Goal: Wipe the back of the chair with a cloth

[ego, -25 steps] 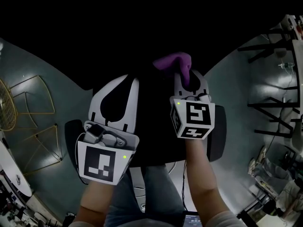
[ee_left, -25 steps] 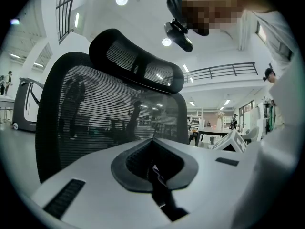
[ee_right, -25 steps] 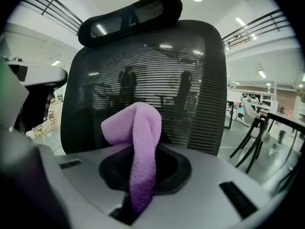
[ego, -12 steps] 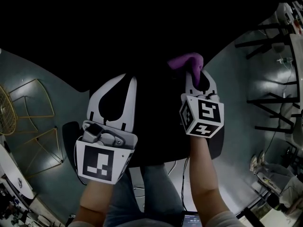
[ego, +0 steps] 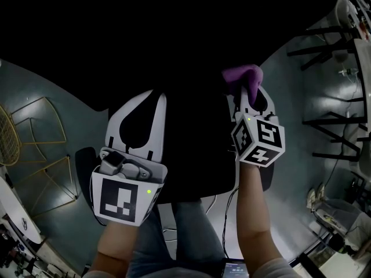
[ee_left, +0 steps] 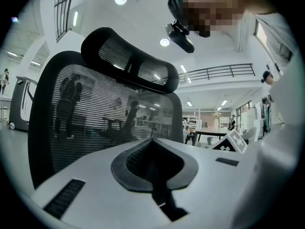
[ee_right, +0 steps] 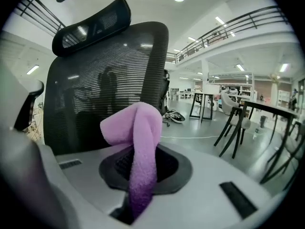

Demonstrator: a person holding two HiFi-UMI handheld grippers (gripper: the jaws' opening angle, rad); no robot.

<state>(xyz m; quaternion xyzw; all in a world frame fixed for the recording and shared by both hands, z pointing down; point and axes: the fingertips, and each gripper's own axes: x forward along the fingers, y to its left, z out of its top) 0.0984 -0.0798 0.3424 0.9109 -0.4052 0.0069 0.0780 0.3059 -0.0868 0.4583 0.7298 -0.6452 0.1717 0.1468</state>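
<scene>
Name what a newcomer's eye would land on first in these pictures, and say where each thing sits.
The purple cloth stands out most, pinched in the right gripper against a grey and black scene. Just beyond it rises the black mesh chair back with its headrest, filling much of both gripper views. The left gripper, beside the right one, is closed on nothing.

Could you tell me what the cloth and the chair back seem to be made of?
The cloth looks like a soft purple textile, perhaps microfibre or fleece: fuzzy, matte, folding limply. The chair back is black mesh, likely synthetic, in a smooth dark frame, maybe plastic: the mesh shows fine horizontal strands that one can see through.
</scene>
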